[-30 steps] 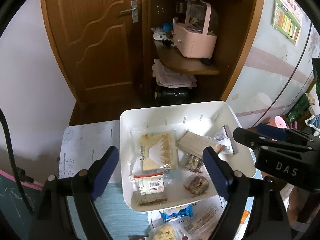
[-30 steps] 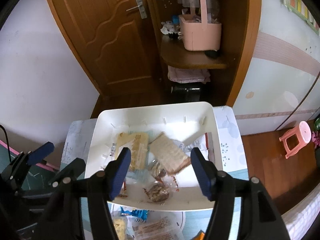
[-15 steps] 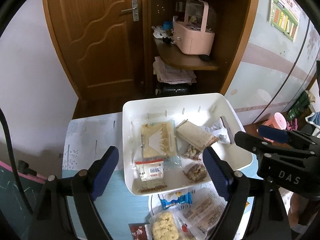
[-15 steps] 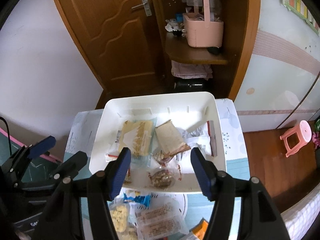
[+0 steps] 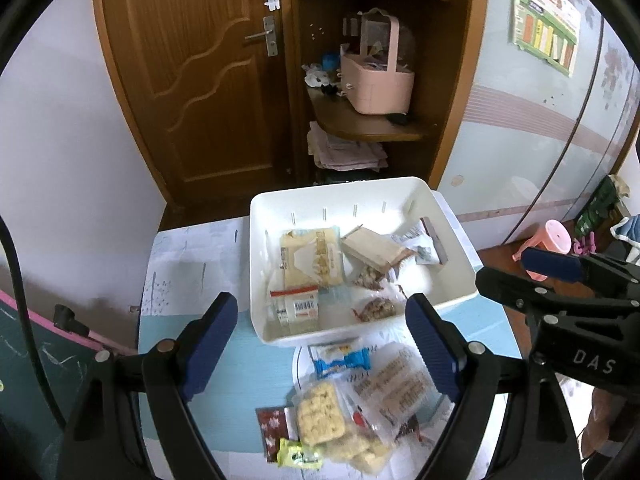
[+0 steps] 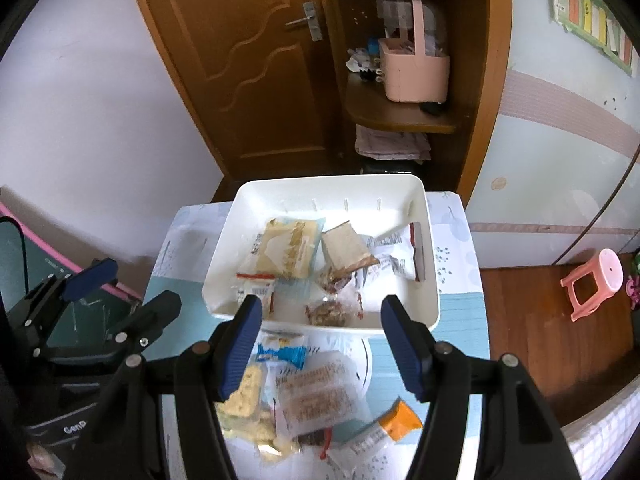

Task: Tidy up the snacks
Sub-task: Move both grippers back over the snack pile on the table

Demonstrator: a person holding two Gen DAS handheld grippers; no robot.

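Note:
A white bin (image 5: 456,236) (image 6: 430,280) on the table holds several wrapped snacks, among them a yellow cracker pack (image 5: 314,258) (image 6: 286,250). In front of it lies a loose pile on a white plate: a blue-and-white packet (image 5: 342,360) (image 6: 282,354), a clear cracker bag (image 5: 320,414), a clear biscuit pack (image 6: 320,398) and an orange-ended packet (image 6: 394,426). My left gripper (image 5: 322,350) is open and empty, above the pile's near edge of the bin. My right gripper (image 6: 322,346) is also open and empty, over the pile.
The table has a light blue and patterned cover (image 5: 188,256). Behind it are a brown door (image 5: 192,72) and a corner shelf with a pink basket (image 5: 378,80). A pink stool (image 6: 596,284) stands on the floor to the right.
Both grippers have drawn back and up from the bin. The bin now looks smaller and farther, and the pile of snacks in front of it has come into view.

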